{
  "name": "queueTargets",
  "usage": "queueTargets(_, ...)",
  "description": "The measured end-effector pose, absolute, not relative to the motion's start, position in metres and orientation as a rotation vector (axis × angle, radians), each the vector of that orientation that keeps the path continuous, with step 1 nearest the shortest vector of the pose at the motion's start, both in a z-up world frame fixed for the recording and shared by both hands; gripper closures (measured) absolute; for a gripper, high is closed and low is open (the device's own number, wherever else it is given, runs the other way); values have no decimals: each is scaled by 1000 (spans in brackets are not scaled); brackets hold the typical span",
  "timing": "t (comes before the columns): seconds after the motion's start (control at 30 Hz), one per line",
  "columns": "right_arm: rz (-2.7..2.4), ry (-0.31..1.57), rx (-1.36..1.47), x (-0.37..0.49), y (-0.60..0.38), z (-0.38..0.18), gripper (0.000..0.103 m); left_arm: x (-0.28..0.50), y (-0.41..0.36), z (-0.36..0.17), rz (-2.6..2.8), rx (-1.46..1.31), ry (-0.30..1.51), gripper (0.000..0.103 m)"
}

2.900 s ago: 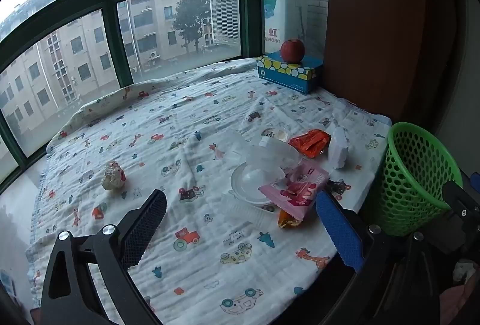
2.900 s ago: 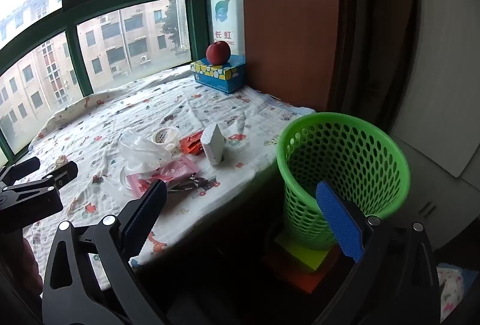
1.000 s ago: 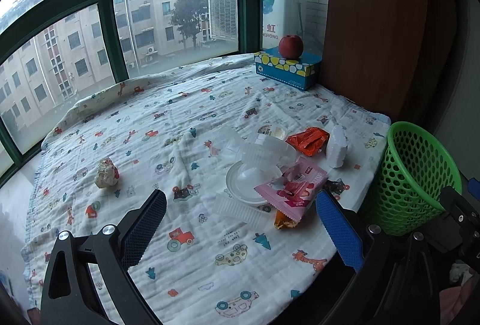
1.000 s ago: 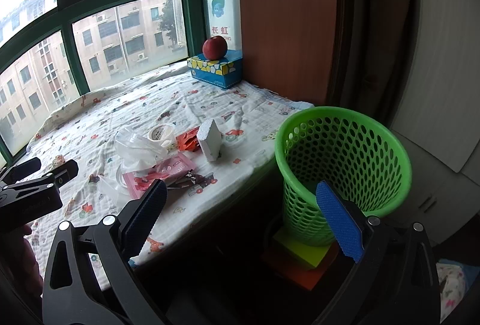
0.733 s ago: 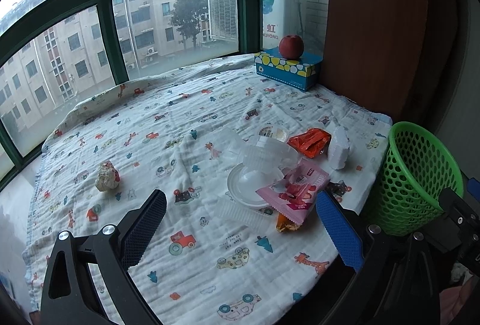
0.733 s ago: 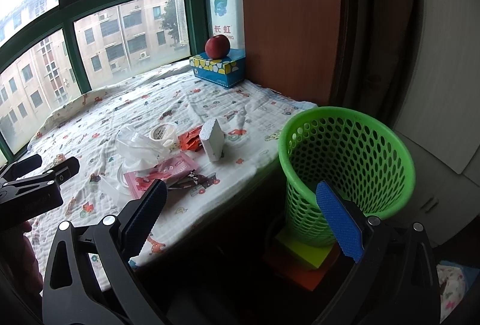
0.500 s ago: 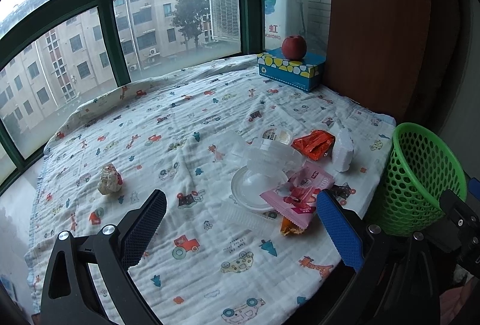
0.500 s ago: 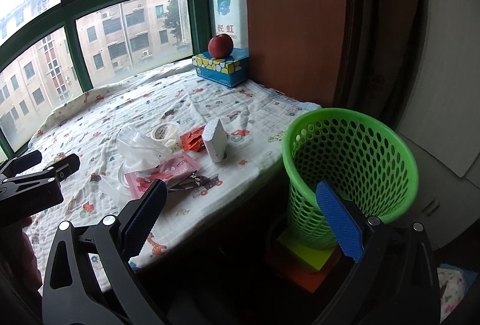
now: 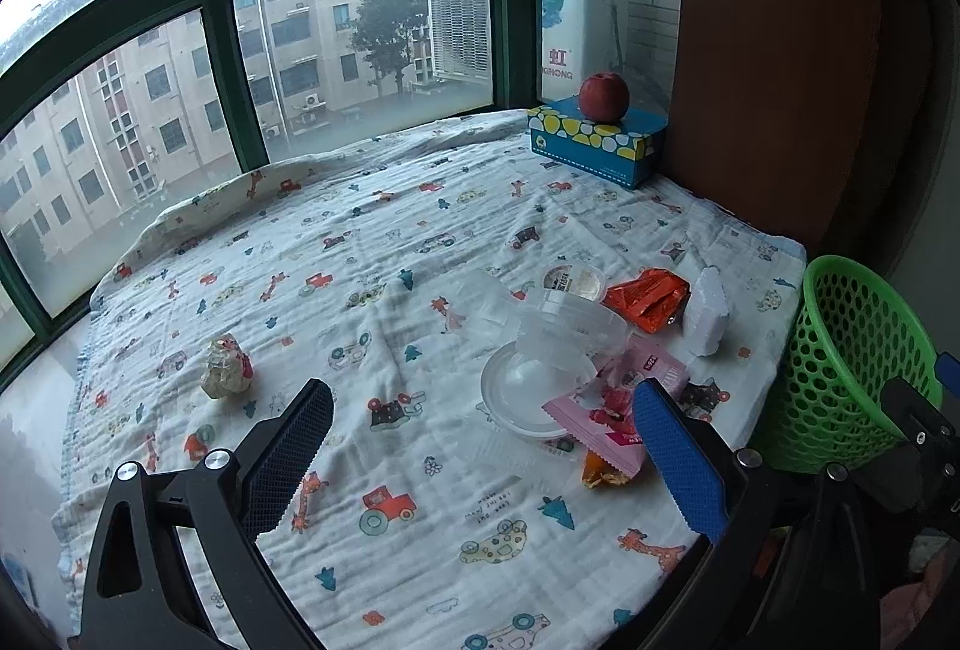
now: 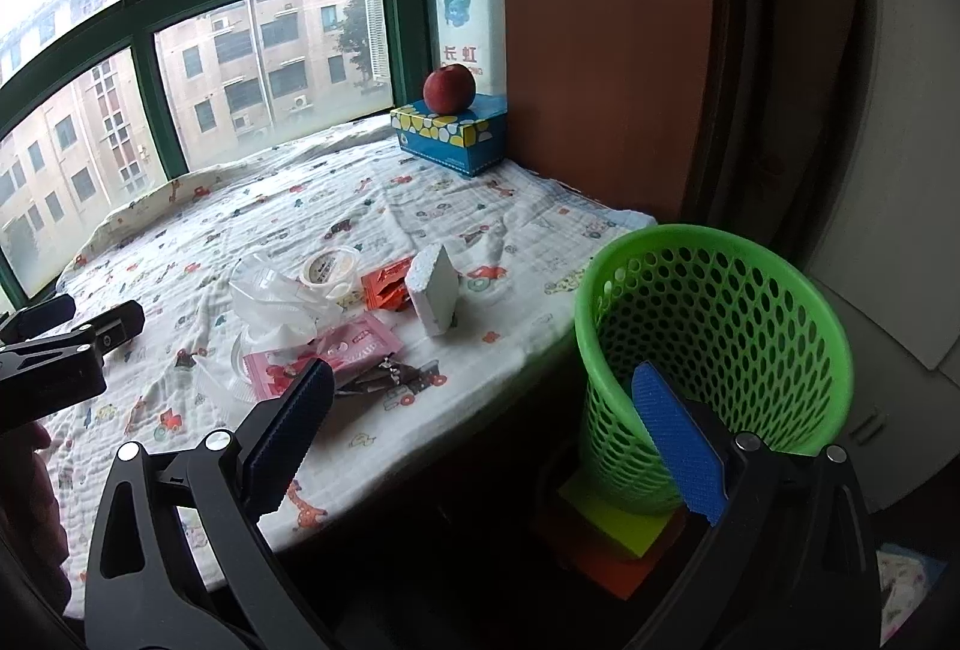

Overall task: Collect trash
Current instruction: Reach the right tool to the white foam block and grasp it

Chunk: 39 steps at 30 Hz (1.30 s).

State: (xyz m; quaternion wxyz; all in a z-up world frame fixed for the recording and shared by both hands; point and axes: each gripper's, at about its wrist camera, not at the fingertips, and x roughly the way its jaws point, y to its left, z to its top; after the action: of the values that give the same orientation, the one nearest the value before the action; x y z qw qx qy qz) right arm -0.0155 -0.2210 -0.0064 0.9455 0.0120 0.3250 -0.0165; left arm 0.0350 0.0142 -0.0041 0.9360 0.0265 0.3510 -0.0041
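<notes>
A heap of trash lies on the printed cloth near its right edge: clear plastic cups [image 9: 564, 332], a white lid [image 9: 522, 398], a pink wrapper [image 9: 618, 398], an orange wrapper [image 9: 648, 293], a small round tub [image 9: 573, 281] and a white foam block [image 9: 708, 311]. A crumpled paper ball [image 9: 225, 368] lies apart at the left. The green mesh basket [image 10: 714, 350] stands beside the ledge. My left gripper [image 9: 480, 440] is open above the cloth, short of the heap. My right gripper [image 10: 486, 428] is open and hangs off the ledge, next to the basket. Both hold nothing.
A blue tissue box [image 9: 597, 146] with a red apple [image 9: 603, 95] on it sits at the far right corner by a wooden panel [image 10: 606, 50]. Windows run along the back. Yellow and orange sheets [image 10: 618, 536] lie under the basket. The left gripper [image 10: 66, 350] shows at the left edge of the right wrist view.
Both views have drifted slightly: the heap and basket sit a little further right and lower than before. Both grippers stay open and empty; no item on the cloth has moved.
</notes>
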Motion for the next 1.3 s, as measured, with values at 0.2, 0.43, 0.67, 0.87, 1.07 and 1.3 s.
queueTargets(0.2, -2, 669, 21, 2, -222, -10, 5, 41, 24, 0, -1, 51, 703, 6)
queueTargets(0.43, 52, 696, 28, 29, -219, -22, 5, 48, 43, -6, 30, 34, 713, 6)
queueTargets(0.67, 93, 729, 24, 60, -213, -37, 10, 53, 55, -17, 33, 22, 740, 6)
queueTargets(0.87, 125, 753, 31, 88, -206, -49, 14, 57, 64, -29, 31, -3, 773, 6)
queueTargets(1.07, 123, 788, 17, 116, -199, -63, 21, 61, 68, -40, 16, -18, 799, 6)
queueTargets(1.3, 105, 838, 9, 146, -196, -84, 38, 68, 60, -51, -34, -16, 829, 6)
